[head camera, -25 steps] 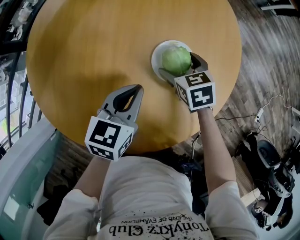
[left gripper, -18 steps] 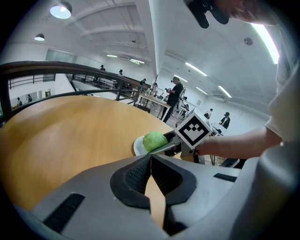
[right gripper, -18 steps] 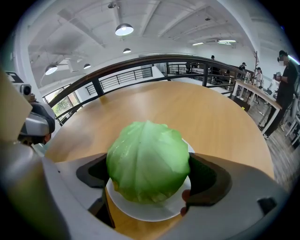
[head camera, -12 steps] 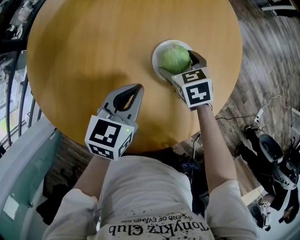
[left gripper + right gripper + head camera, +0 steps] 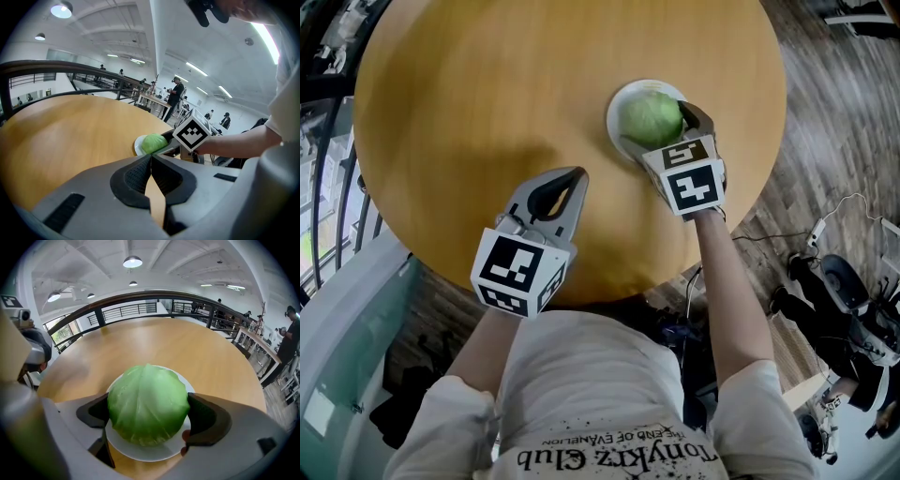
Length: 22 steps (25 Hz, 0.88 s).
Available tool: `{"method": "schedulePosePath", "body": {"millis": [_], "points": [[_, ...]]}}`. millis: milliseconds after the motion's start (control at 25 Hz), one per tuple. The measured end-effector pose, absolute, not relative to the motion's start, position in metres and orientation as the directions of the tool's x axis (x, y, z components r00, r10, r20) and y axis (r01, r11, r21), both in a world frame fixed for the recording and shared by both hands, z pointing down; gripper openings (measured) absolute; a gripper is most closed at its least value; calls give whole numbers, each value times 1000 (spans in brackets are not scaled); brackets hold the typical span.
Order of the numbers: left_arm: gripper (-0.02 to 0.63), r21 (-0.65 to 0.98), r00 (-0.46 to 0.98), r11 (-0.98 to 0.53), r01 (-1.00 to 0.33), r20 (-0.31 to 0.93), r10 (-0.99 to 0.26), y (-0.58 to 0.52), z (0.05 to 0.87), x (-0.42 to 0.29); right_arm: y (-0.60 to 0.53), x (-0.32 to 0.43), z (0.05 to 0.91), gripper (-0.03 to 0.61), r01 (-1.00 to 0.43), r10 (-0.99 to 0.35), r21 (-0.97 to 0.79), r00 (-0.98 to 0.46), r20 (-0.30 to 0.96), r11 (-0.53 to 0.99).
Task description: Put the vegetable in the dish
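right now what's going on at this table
A person holds a tool in each hand over a round wooden table. The right tool has its jaws pressed on both sides of a green cabbage, which sits in or just above a white dish. The left tool is shut on nothing, near the table's edge.

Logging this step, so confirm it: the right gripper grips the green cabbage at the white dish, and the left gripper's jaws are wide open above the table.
One error: the left gripper has its jaws together, not wide open, as the left gripper view shows. The right gripper does grip the green cabbage at the white dish.
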<state>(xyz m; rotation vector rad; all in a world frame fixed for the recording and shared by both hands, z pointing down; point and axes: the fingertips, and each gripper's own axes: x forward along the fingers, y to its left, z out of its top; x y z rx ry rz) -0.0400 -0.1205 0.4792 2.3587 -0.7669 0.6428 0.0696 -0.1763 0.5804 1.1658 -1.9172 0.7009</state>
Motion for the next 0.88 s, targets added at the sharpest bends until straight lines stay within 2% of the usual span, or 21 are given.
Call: {"method": "schedulePosePath", "body": {"millis": [880], "points": [[23,352,711,-672,-652,592,-380,-112,467,-48,-171,71,564,480,-894,-489,-71,-307,816,443]]}}
